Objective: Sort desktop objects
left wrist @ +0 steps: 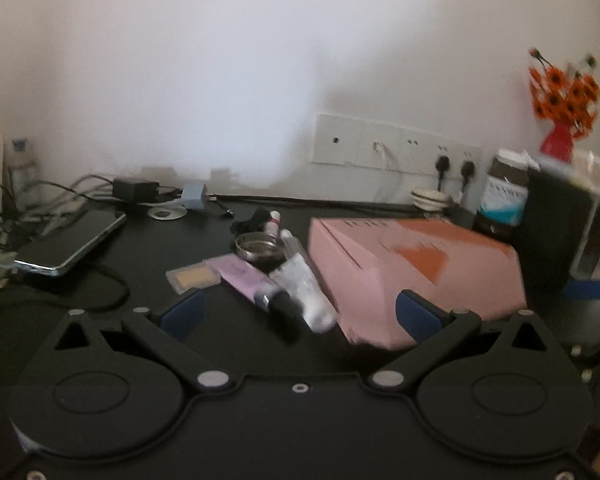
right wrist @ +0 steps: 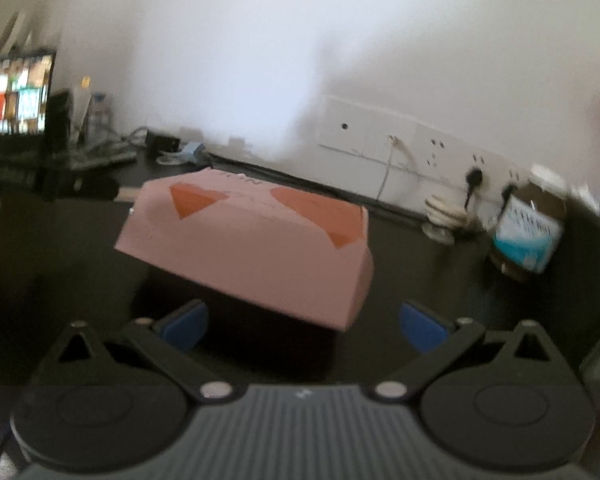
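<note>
A: Several small things lie on the dark desk, so take them from the left. At the far left of the left wrist view a phone rests face up among loose cables, with a black adapter and a small grey plug behind it by the wall.

B: And towards the middle?

A: A flat tan compact, then a lilac tube with a dark cap, and touching it a clear tube, both lying down at a slant. Behind them sits a round metal dish, with a small bottle with a red band lying beyond it.

B: Where is the pink box?

A: The pink box stands just right of the clear tube, closed, with orange patches on its lid. In the right wrist view the pink box looks tilted, its near edge clear of the desk; what props it is hidden.

B: The tongs?

A: The left gripper is spread wide and empty, its right blue pad at the box's near corner; I cannot tell whether it touches. The right gripper is likewise spread wide, holding nothing, the box just ahead between its blue pads.

B: Further right?

A: A brown jar with a blue label below the wall sockets, then a dark case, and orange flowers in a red vase.
</note>
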`<state>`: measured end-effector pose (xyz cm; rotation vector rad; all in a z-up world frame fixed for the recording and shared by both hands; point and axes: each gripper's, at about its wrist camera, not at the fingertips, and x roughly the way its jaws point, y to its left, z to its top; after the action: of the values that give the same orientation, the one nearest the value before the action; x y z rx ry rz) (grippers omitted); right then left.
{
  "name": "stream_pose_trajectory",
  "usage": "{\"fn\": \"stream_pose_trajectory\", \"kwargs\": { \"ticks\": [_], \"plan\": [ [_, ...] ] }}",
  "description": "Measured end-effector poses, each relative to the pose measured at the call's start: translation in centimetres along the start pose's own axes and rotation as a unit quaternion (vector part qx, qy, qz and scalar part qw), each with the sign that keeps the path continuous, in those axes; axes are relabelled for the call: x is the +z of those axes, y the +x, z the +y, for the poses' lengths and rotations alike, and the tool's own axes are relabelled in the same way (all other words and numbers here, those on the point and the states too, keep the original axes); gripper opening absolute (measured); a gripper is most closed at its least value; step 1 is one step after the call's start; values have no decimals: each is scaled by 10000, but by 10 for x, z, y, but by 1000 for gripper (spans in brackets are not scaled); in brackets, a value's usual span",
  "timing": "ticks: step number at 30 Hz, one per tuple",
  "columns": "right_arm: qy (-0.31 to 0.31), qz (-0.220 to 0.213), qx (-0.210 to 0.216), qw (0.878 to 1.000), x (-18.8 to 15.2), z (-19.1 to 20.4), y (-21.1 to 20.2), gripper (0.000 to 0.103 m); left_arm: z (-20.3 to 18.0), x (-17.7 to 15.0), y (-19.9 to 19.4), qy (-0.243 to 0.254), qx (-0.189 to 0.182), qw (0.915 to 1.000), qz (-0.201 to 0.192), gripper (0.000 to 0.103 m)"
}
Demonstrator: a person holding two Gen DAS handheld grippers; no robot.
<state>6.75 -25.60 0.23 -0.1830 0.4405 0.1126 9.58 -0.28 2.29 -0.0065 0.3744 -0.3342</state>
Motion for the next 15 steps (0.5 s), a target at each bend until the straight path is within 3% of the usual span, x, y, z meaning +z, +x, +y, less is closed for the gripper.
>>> {"fn": "stream_pose_trajectory", "kwargs": {
  "ticks": [8, 15],
  "plan": [
    [533, -61, 86, 9985, -47, 2, -66, 102, -26, -30, -50, 20, 318, 9995, 82, 103],
    [784, -49, -42, 9969, -84, 4, -95, 102, -31, -57, -68, -54, 474, 9986, 222, 103]
  ]
}}
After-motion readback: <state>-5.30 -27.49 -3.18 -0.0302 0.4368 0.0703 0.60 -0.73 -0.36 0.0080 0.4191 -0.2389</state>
